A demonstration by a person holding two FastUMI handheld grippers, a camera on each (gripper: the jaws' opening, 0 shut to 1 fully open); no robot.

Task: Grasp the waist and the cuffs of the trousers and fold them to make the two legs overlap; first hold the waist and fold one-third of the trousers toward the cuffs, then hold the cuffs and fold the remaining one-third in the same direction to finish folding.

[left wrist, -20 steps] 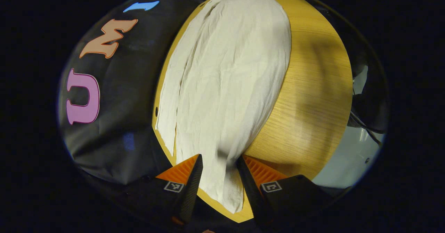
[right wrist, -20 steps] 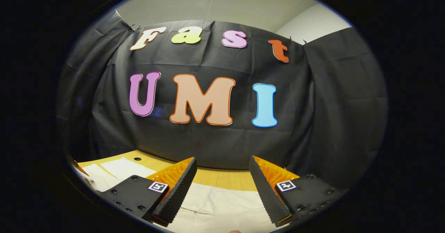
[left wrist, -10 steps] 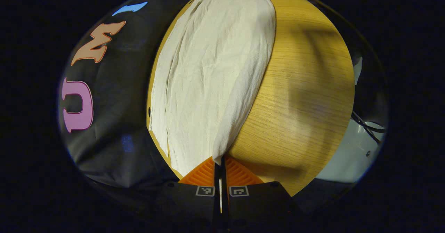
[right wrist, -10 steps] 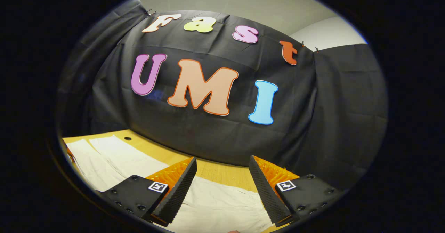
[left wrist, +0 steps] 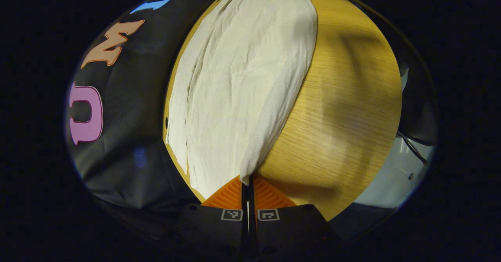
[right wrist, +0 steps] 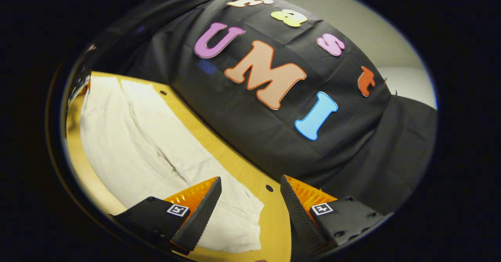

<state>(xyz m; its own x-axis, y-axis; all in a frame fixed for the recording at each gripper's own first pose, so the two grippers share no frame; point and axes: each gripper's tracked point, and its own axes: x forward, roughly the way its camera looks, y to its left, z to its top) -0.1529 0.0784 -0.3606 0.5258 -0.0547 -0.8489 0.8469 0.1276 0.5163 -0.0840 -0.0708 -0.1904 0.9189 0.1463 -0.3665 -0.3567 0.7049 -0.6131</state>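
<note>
Cream-white trousers (left wrist: pixel 242 78) lie stretched lengthwise on a wooden table (left wrist: pixel 344 109). In the left gripper view, my left gripper (left wrist: pixel 247 183) is shut on the near end of the cloth, which rises slightly into its jaws. In the right gripper view, the same trousers (right wrist: pixel 141 144) run from the far left down to a free end (right wrist: pixel 242 223) near my fingers. My right gripper (right wrist: pixel 250 199) is open, hovering over that end with the cloth edge below the gap and the left finger (right wrist: pixel 199 211) above the fabric.
The table's far edge (right wrist: pixel 219 144) runs along the black booth wall (right wrist: pixel 274 137), with small holes (right wrist: pixel 268 186) in the tabletop. To the right of the table in the left gripper view are dark cables (left wrist: pixel 411 144) and a pale floor (left wrist: pixel 391 180).
My left gripper went from open around the trouser end to shut on it. The right gripper stayed open while tilting down and rolling, bringing much more of the trousers into its view.
</note>
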